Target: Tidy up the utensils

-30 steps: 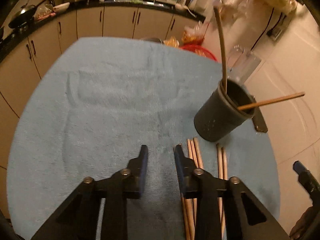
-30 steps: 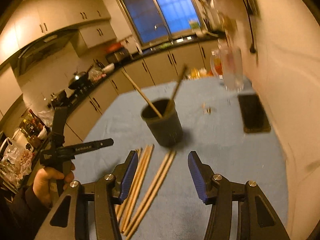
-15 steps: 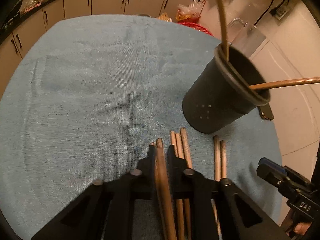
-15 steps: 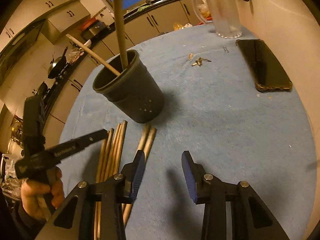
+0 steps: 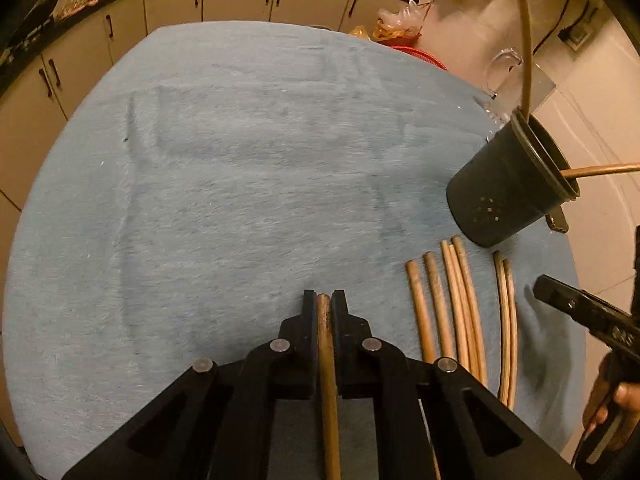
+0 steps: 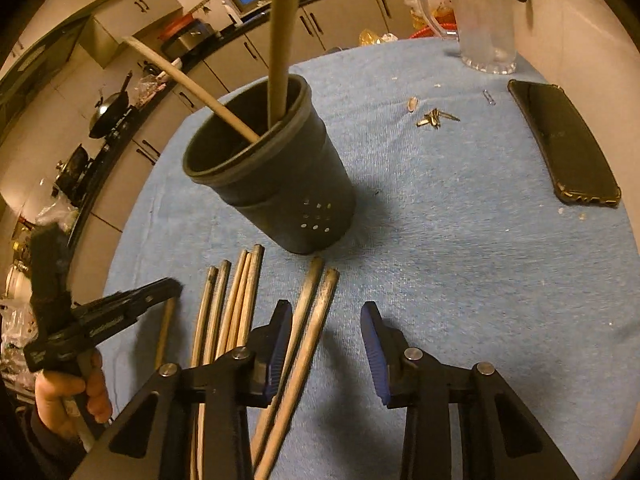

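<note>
Sorting underway: two chopsticks stand in cup (image 6: 276,184); seven lie on cloth (image 5: 240,160). Left gripper (image 5: 324,312) clamped on one chopstick (image 5: 326,360); right gripper (image 6: 326,344) fingers apart.

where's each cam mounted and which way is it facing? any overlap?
Left wrist: on the left gripper, looking forward and down over the blue cloth; its jaws clamp one chopstick.
Right wrist: on the right gripper, jaws open, facing the dark holder; the left hand shows.
Shared: holder, loose chopsticks, each other's gripper.
</note>
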Demonstrator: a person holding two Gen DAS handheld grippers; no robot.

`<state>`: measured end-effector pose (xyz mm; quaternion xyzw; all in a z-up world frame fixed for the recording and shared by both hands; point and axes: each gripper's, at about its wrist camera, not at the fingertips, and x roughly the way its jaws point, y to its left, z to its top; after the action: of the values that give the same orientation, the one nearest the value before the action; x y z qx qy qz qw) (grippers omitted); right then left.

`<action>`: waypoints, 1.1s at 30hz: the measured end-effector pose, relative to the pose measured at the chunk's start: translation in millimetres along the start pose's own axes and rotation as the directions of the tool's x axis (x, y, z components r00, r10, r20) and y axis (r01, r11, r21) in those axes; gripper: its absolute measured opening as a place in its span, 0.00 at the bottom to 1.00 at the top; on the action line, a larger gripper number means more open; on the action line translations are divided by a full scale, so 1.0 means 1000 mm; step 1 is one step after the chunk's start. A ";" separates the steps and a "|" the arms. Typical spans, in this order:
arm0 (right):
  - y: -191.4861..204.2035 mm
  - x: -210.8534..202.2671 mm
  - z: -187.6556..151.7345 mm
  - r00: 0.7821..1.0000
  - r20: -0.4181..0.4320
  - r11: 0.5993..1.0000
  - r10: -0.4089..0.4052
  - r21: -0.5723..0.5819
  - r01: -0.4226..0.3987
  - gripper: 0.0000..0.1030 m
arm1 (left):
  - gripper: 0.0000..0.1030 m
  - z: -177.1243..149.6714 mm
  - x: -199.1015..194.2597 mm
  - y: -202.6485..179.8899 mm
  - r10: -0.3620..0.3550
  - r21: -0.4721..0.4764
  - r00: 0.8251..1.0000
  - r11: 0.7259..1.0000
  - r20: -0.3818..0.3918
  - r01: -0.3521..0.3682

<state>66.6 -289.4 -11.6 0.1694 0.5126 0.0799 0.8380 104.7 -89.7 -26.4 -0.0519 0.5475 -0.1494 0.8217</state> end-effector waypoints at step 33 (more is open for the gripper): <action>0.044 0.023 0.018 0.991 -0.001 0.991 -0.132 -0.011 0.132 0.03 | 0.09 0.013 0.000 0.022 -0.101 -0.072 0.995 0.993 -0.025 0.099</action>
<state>95.2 -244.6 -7.3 0.1304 0.5229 0.0272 0.8419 121.0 -69.4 -26.4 -0.1061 0.5610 -0.1715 0.8029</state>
